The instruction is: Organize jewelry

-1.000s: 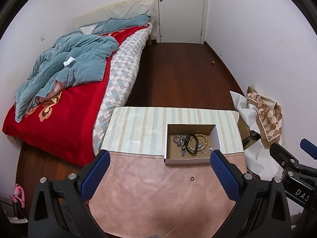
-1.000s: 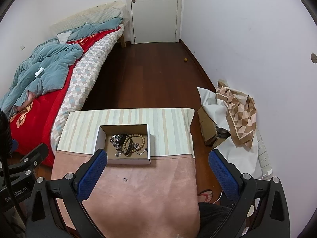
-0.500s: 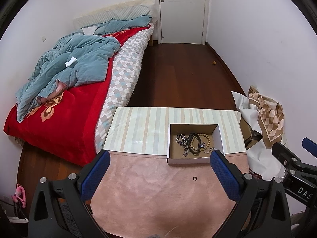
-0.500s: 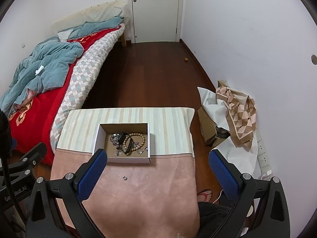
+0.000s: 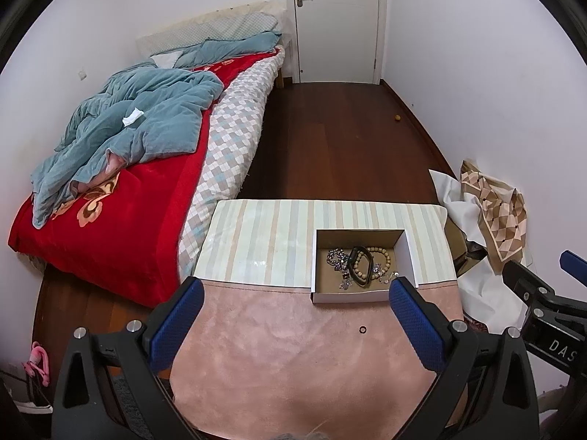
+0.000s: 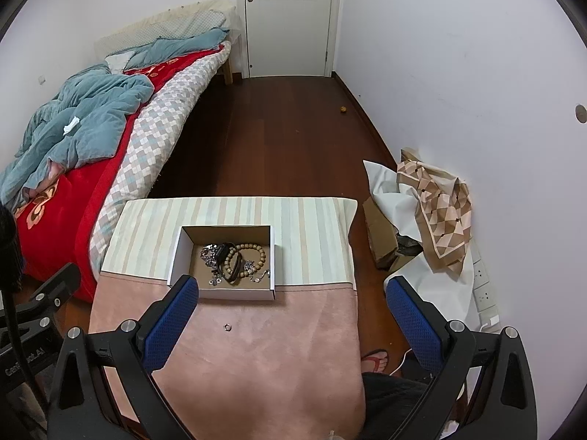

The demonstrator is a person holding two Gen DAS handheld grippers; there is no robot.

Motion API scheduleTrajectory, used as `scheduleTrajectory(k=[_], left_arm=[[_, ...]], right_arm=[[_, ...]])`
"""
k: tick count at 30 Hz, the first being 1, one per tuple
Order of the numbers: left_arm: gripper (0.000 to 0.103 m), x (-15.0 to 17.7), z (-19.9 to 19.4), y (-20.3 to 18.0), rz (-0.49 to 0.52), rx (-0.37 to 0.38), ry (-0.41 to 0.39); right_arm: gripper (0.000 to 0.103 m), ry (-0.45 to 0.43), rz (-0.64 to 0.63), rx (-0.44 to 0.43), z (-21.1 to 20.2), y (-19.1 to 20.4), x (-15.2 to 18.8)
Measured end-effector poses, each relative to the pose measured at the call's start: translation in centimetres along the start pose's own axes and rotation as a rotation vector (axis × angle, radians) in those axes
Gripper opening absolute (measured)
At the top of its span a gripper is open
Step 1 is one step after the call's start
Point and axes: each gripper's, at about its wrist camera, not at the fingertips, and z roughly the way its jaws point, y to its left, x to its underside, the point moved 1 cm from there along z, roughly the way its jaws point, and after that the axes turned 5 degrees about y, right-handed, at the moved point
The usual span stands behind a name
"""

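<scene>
Over the last second we see only a slight view drift: both the left gripper (image 5: 295,295) and right gripper (image 6: 291,295) hover wide and empty, bracelets heaped in the cardboard box (image 6: 176,253), one small ring (image 6: 227,327) loose on the worktop (image 6: 256,359).

Even, soft light – sharp focus (fisheye-bent, dark-vignetted edges).

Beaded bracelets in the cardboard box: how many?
2: a pale wooden bead bracelet under the black band, and a darker wooden bead bracelet right of it; tangled pieces may hide more.
</scene>
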Motion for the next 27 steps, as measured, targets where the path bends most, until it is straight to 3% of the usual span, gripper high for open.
scheduleTrajectory(k=[27], left_arm=[[0.103,-0.14,-0.23,-0.05,0.004,0.005,-0.001]], right_arm=[[0.103,0.000,-0.015,0.012,-0.17,-0.21,-0.17]])
